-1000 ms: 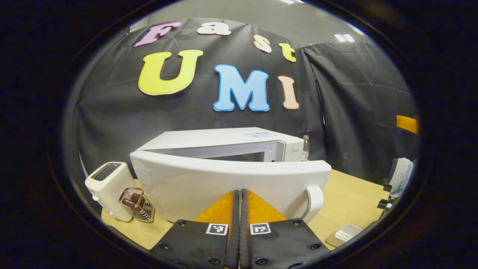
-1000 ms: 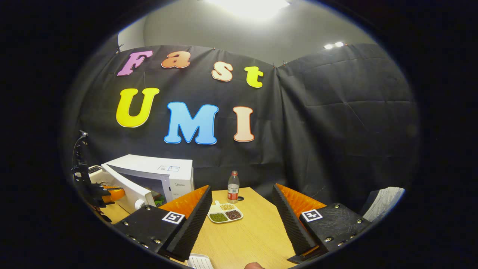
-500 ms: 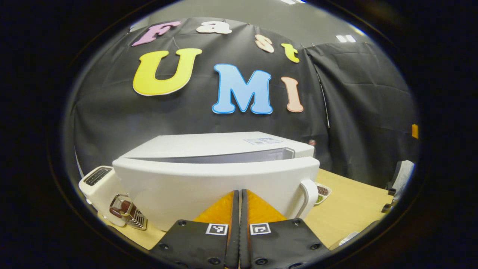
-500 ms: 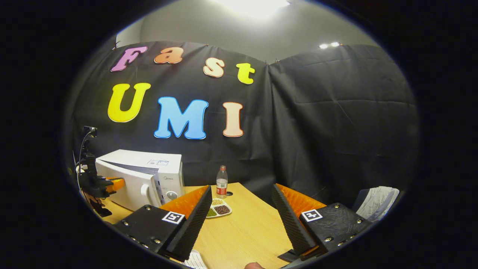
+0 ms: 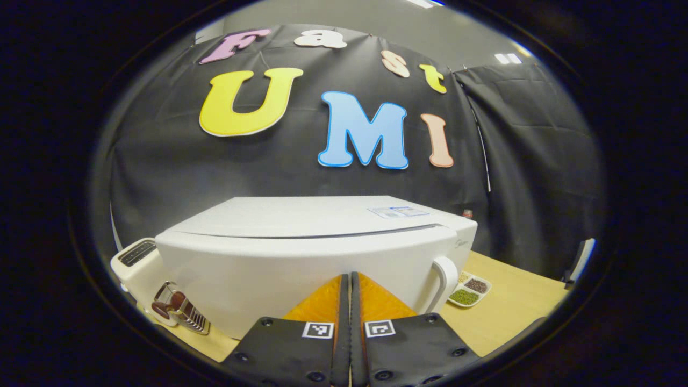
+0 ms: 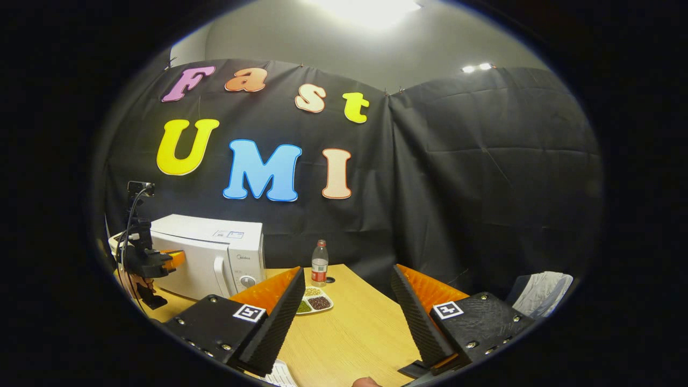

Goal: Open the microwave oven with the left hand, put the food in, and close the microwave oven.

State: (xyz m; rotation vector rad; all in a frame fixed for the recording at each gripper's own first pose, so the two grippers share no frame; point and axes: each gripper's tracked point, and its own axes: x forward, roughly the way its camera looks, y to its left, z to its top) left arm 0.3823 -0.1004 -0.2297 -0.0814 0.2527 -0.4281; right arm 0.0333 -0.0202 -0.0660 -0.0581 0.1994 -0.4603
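My left hand-held gripper, fingers pressed together and holding nothing, pushes its tips flat against the white microwave door to seat it; the door looks nearly flush. My right hand-held gripper hovers wide open and empty over the wooden surface.

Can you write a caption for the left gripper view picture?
Shut tongs press against the white microwave door, beside its handle.

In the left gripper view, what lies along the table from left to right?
Toaster → wire rack → microwave door with the shut left gripper against it → door handle → divided snack dish.
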